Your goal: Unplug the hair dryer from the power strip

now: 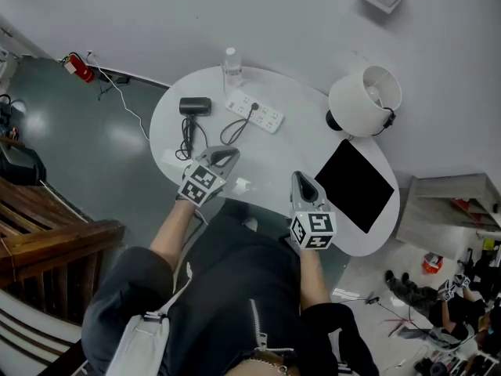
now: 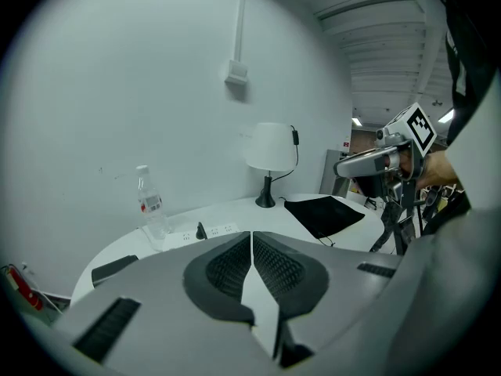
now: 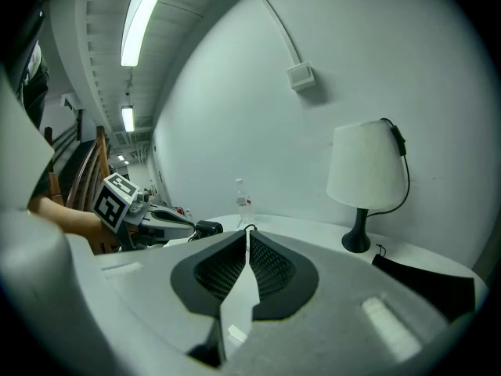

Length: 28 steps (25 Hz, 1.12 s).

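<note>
Fingers (image 2: 227,266) of the left gripper (image 1: 228,156) were seen pressed together with nothing between them, and those of the right gripper (image 1: 300,178) were likewise closed and empty. Both grippers were held out over the near part of the round white tabletop (image 1: 274,159) on extended forearms. Each was tipped slightly downward, and the left was the nearer to the hair dryer (image 1: 194,107). The black hair dryer was laid on the tabletop's left part. Its cord (image 1: 233,130) was looped across to a plug (image 1: 254,106) seated in the white power strip (image 1: 264,117), which was placed near a clear bottle (image 1: 232,63) at the far edge.
</note>
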### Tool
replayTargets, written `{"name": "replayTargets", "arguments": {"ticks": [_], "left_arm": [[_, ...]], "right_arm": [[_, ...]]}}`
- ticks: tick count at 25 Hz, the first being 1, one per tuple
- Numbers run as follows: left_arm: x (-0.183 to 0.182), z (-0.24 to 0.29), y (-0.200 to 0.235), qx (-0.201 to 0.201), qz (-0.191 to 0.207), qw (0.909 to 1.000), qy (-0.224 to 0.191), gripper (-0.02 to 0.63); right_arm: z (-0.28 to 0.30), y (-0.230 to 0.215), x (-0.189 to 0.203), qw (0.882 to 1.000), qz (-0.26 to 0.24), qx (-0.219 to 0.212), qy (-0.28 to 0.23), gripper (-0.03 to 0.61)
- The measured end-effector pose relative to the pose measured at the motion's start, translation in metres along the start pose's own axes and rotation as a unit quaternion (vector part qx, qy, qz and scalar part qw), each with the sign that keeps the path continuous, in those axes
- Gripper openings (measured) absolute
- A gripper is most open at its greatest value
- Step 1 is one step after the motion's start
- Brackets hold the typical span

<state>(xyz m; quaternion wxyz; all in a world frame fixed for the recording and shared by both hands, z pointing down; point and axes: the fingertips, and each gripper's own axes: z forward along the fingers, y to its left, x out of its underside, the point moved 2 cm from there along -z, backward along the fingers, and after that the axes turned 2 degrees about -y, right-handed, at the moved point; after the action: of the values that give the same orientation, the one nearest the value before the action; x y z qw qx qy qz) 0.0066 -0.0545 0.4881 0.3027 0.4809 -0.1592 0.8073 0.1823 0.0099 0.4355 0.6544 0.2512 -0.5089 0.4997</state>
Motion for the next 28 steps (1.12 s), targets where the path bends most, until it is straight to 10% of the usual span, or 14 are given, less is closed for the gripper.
{"name": "replayTargets", "arguments": {"ticks": [19,28], "left_arm": [[-0.001,0.091,0.120,0.033,0.061,0.9956,0.064,0.017],[0.008,0.135,0.151,0.045,0.068,0.9928,0.088,0.237]], "right_arm": [[0.120,0.011,-0.029,0.998,-0.023,-0.021,0.047,0.006],[0.156,0.001,-0.032,0.998,-0.014,-0.016,0.065,0.006]]}}
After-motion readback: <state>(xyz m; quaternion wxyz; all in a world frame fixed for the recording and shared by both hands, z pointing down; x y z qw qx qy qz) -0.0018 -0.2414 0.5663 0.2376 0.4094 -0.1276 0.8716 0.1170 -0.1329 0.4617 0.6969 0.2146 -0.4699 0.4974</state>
